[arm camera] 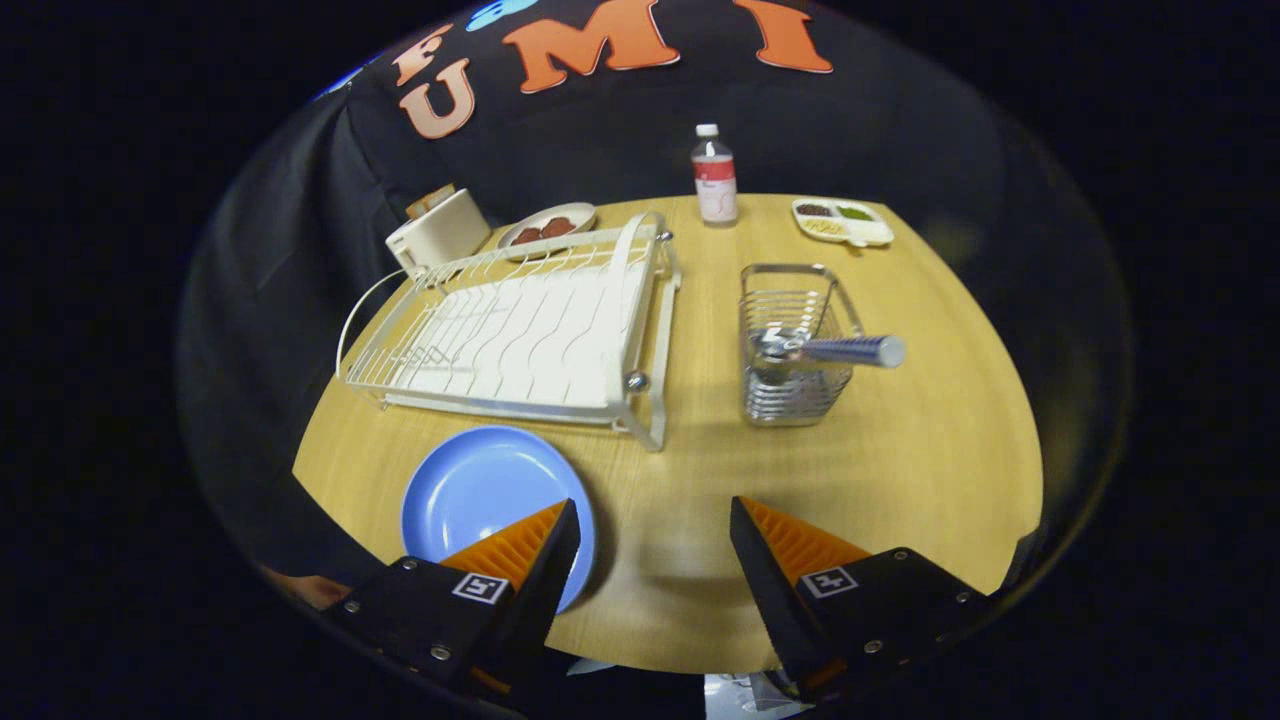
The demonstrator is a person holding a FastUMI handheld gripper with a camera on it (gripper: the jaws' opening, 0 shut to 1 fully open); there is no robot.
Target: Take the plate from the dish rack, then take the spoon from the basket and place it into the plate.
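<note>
Heading for the spoon next: plate is already out of the rack, gripper empty.

Going left to right: rack (520,335) sits bare at the back left of the table (900,470), and the plate (485,495) lies flat in front of it, partly under our left finger tip. Gripper (655,535) hangs above the table with fingers spread wide, holding nothing. Basket (795,345) stands beyond the right finger, well apart from the plate, with the spoon (830,350) lying tilted in it, handle poking out over the right rim. We judge the handle the best grab: come in over the basket, line the fingers across the handle, close on the part clear of the wire. Lift it out slowly so the bowl end doesn't snag and tip the basket, then carry it left to the plate.
</note>
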